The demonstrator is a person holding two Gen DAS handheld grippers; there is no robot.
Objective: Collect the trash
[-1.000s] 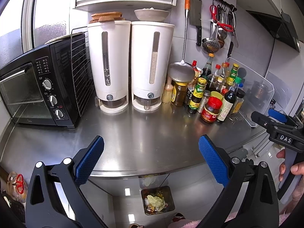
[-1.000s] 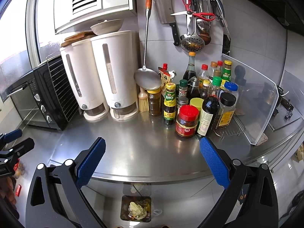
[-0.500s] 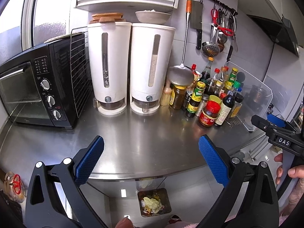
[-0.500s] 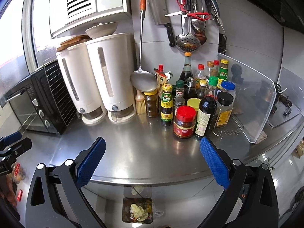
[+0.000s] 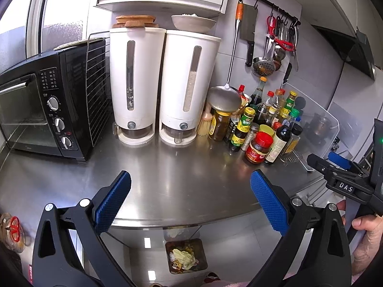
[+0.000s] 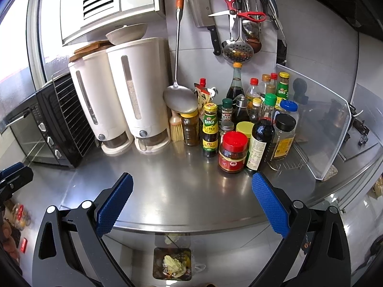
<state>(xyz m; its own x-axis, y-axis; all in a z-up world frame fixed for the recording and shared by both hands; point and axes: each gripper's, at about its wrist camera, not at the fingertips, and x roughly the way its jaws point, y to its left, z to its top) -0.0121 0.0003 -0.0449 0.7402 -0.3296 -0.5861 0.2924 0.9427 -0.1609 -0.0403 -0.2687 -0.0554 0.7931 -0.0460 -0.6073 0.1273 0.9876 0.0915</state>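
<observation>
A trash bin [image 5: 186, 256] with crumpled yellowish scraps stands on the floor below the steel counter's front edge; it also shows in the right wrist view [image 6: 172, 264]. My left gripper [image 5: 190, 199] is open and empty, held over the counter's front edge. My right gripper [image 6: 191, 201] is open and empty, also over the front edge. The right gripper shows at the right edge of the left wrist view [image 5: 340, 169]. No loose trash shows on the counter [image 5: 179, 174].
A black toaster oven [image 5: 47, 110] stands at the left. Two white grain dispensers [image 5: 162, 86] stand at the back. A cluster of sauce bottles and jars [image 6: 251, 124] and a clear splash guard [image 6: 323, 129] stand at the right. Utensils hang on a wall rail [image 6: 234, 24].
Both grippers have drawn back slightly and risen, so more of the counter and bin shows. Both stay open and empty.
</observation>
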